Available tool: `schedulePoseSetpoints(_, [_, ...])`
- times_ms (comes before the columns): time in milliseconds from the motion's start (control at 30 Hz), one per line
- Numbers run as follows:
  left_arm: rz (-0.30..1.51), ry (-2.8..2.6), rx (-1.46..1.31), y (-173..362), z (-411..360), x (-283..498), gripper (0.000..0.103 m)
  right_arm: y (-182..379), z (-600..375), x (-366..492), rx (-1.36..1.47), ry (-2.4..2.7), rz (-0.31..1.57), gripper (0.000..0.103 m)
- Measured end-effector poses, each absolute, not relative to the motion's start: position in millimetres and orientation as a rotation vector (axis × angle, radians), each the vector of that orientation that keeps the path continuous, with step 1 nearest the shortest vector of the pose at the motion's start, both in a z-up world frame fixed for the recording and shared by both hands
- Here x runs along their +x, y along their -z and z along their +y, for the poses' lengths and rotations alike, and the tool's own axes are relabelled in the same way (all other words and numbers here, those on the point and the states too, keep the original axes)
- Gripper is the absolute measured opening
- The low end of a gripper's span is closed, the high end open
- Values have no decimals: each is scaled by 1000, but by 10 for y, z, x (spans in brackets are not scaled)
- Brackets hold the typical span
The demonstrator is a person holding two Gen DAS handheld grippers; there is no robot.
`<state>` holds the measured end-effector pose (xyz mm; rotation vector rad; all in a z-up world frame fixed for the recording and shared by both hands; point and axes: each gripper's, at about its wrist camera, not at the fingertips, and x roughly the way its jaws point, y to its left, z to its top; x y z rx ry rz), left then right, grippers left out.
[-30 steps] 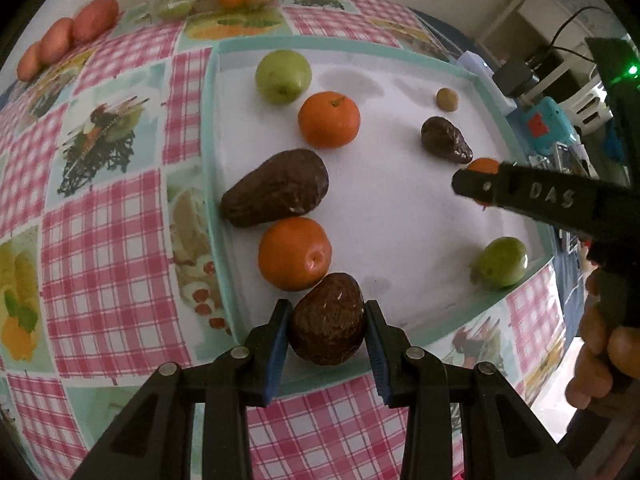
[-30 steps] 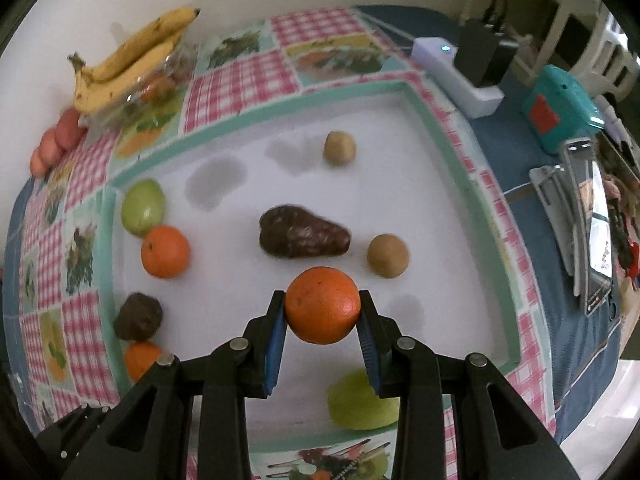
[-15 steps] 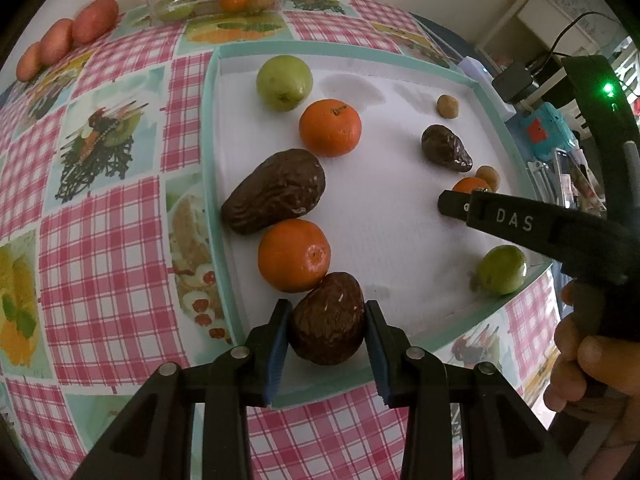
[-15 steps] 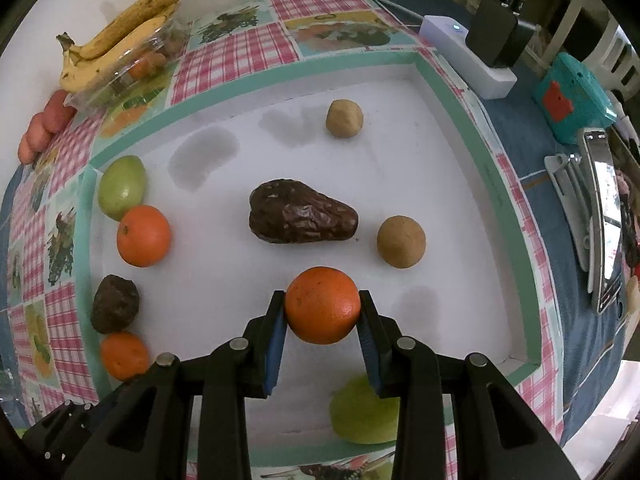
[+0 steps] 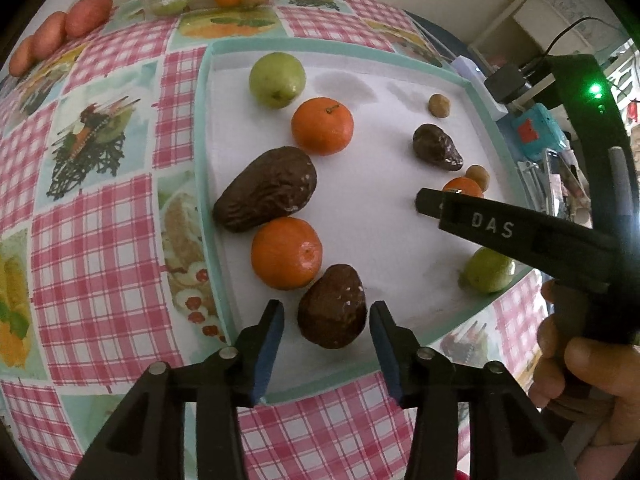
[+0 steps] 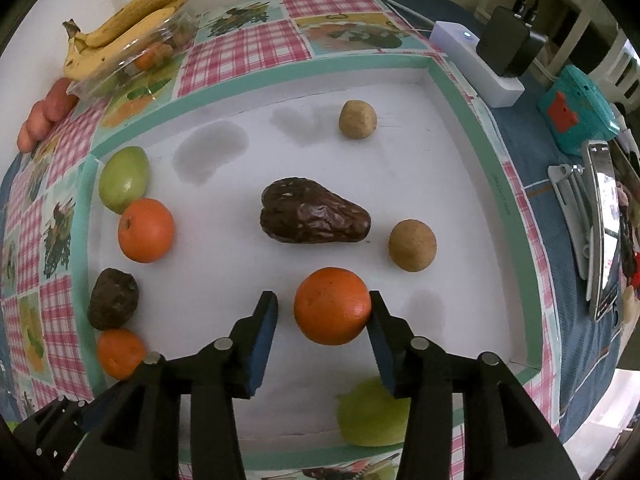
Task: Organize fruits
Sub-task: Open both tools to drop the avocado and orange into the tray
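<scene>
The left gripper [image 5: 326, 316] is opening its jaws around a small dark avocado [image 5: 332, 306], which is sitting on the white floor of the teal-rimmed tray [image 5: 202, 128] at its near edge; both blue pads are standing clear of the fruit, with a gap showing on either side. Just beyond that avocado, an orange [image 5: 286, 252] is lying against the tray's left rim side, then a larger wrinkled avocado [image 5: 266, 190], another orange [image 5: 322, 126] and a green fruit [image 5: 277, 80] are lining up toward the tray's far corner. The right gripper [image 6: 323, 318] is also opening its jaws, and the orange between them [image 6: 331, 306] is resting on the tray floor near the tray's near edge; the left pad is standing well off it, while the right pad is looking as if it is just touching the peel, though contact cannot be told for certain. Toward the tray's middle from that orange, a dark avocado [image 6: 314, 216] is lying on its side, with a round brown fruit [image 6: 412, 245] just beside its narrow end and a second brown fruit [image 6: 357, 119] nearer the tray's far rim. A green fruit [image 6: 370, 414] is lying at the tray's near rim, partly hidden behind the right gripper's arm. Outside the tray's far left corner, bananas [image 6: 128, 20] are resting on a clear plastic box [image 6: 132, 62]. A person's hand [image 5: 588, 372] is gripping the right gripper's handle beside the tray's near right corner.
</scene>
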<state>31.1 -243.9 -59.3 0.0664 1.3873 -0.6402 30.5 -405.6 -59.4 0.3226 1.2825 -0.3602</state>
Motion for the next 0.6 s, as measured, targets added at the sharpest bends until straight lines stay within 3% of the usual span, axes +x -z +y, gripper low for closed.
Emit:
schedulePoseSetpoints(133, [1373, 657, 60, 504, -2416, 306, 57, 611, -4007, 339, 322, 369, 1287, 55])
schedulePoseSetpoints(467, [1306, 608, 5, 255, -2143, 415, 62, 320, -3972, 358, 325, 373, 1203, 56])
schedulePoseSetpoints(600, [1278, 549, -19, 192, -1984, 490, 69, 261, -3977, 346, 318, 368, 1184, 56])
